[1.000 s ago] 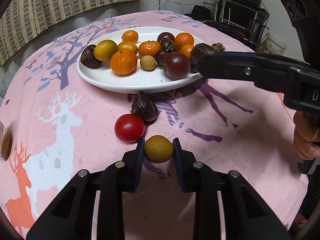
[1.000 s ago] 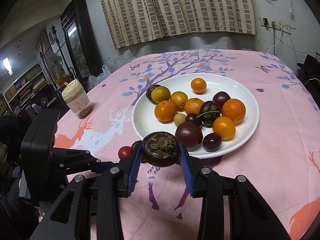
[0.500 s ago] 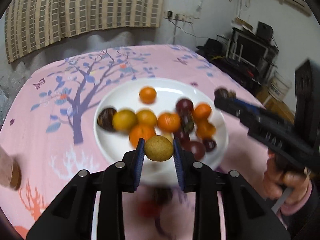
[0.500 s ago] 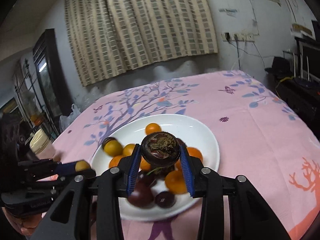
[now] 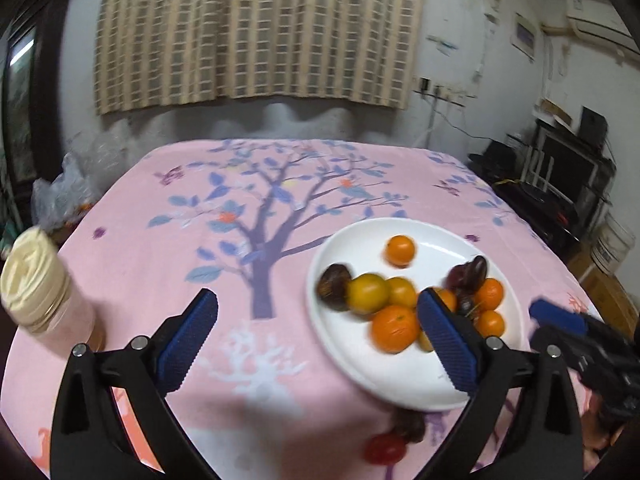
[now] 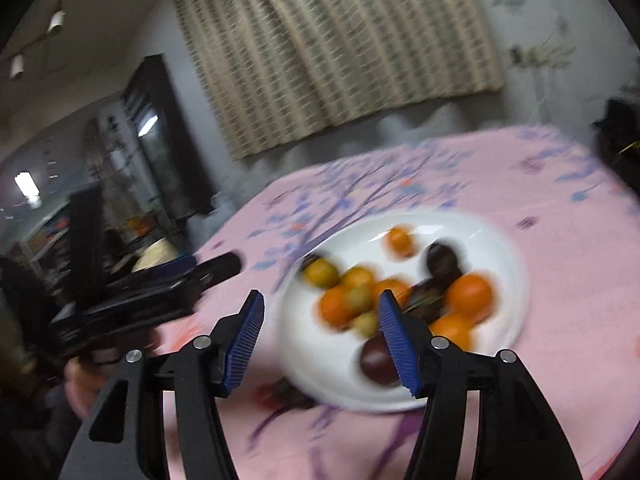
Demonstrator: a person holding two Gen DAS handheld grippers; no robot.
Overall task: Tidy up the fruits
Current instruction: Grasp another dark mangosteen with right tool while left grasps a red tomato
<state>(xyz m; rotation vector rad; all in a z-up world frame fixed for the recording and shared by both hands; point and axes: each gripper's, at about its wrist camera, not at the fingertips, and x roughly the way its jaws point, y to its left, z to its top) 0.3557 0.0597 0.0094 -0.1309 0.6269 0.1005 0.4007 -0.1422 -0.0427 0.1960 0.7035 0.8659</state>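
Both sets of jaws are opening, and nothing lies between either pair. The left gripper (image 5: 318, 336) stands spread wide; the right gripper (image 6: 322, 340) is parted about halfway.

The fruits sit bunched on the white plate (image 5: 400, 384), which lies ahead of the left jaws and toward their right pad, and directly beyond the right jaws. A red tomato (image 5: 385, 449) and a dark fruit (image 5: 408, 426) remain on the pink tablecloth (image 5: 160, 240), below the plate's near rim and under the left jaws.

Risk: freshly released fruit may roll across the crowded plate and over its low rim, or nudge neighbours off. The lidded jar (image 5: 36, 288), just left of the left jaws, could be struck by a sideways swing.

Motion blur smears the fruit in both views, so individual kinds cannot be told. The gripper frames cover part of the plate.
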